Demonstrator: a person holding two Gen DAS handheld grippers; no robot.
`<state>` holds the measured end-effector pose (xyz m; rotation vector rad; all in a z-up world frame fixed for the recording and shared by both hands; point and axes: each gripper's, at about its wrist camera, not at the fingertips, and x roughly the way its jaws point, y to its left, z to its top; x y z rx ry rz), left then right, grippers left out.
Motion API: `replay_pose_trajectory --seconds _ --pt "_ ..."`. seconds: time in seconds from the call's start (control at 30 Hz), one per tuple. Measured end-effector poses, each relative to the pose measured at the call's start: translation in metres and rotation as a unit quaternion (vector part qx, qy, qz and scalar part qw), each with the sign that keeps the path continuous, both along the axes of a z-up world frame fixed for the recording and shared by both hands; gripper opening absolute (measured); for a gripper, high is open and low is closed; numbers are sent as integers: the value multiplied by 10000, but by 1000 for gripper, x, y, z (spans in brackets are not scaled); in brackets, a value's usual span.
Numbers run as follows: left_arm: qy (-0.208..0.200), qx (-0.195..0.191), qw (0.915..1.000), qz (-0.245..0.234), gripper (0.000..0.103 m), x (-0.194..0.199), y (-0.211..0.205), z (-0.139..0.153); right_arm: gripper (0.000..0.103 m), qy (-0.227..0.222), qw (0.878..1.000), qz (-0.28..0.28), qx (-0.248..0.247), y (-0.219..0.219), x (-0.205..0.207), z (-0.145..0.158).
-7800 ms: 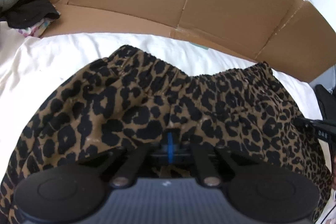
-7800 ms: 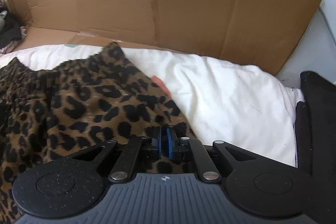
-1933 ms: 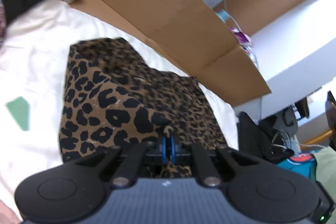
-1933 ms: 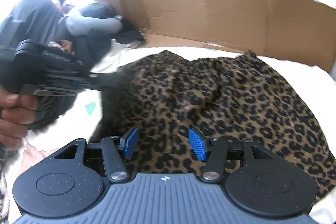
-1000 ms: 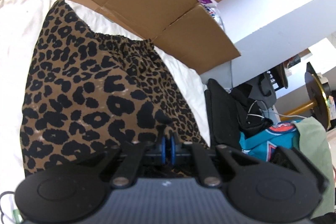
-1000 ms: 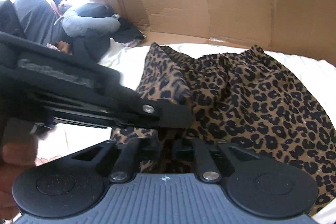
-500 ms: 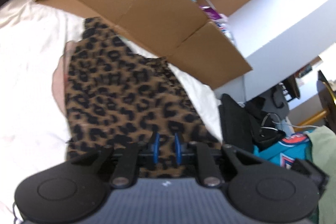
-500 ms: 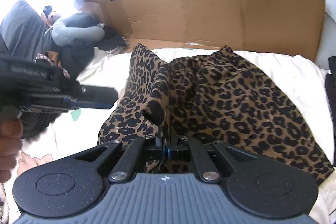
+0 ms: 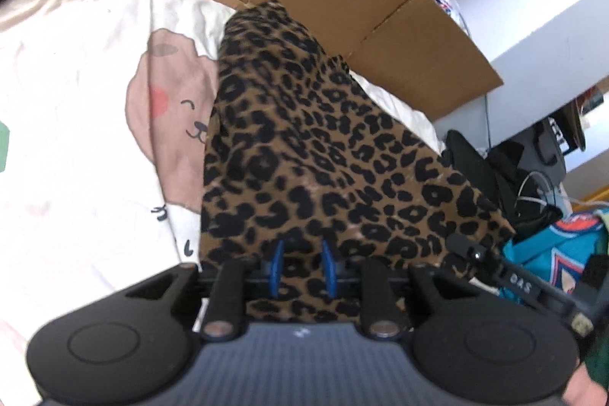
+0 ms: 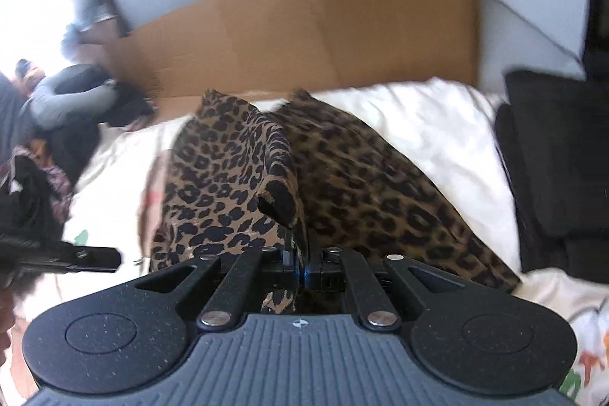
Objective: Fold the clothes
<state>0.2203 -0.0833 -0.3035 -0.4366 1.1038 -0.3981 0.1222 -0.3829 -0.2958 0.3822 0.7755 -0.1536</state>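
Right wrist view: cardboard (image 10: 304, 37) stands behind leopard skirt (image 10: 361, 185).

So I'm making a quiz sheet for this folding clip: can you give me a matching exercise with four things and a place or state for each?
Column one:
1. leopard-print garment
2. cardboard
3. left gripper
4. right gripper

Column two:
A. jaws opening, blue pads apart over the cloth
B. stands behind the bed
C. lies on the white sheet
D. jaws shut on a fold of cloth

Pairs: 1-C, 2-B, 3-A, 4-D
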Motion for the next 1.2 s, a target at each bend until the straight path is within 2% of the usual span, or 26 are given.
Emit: replay_pose_trajectory --seconds 0.13,0.3,0.5,0.67,0.8,1.07,1.2 --pt "143 19 9999 43 25 3 -4 -10 0 220 9994 -205 171 -17 -6 -17" --pt "176 150 9997 -96 26 1 -9 -15 0 198 9997 -110 80 -27 -9 -33" --pt "331 218 9992 -109 26 1 -11 -25 0 413 9952 -659 599 -48 -16 -57" --pt "303 226 9990 -228 26 5 -18 -25 0 488 9916 -935 753 -61 -30 -64" --pt "417 428 9977 -326 26 9 -17 -25 4 618 9899 -1085 673 -70 -37 -69" --pt "260 947 9928 -688 26 41 -28 4 13 358 9815 -1524 1101 -82 -46 -76" --pt "126 1152 9898 -830 26 60 -44 20 25 208 9758 -1774 1261 -90 -49 -78"
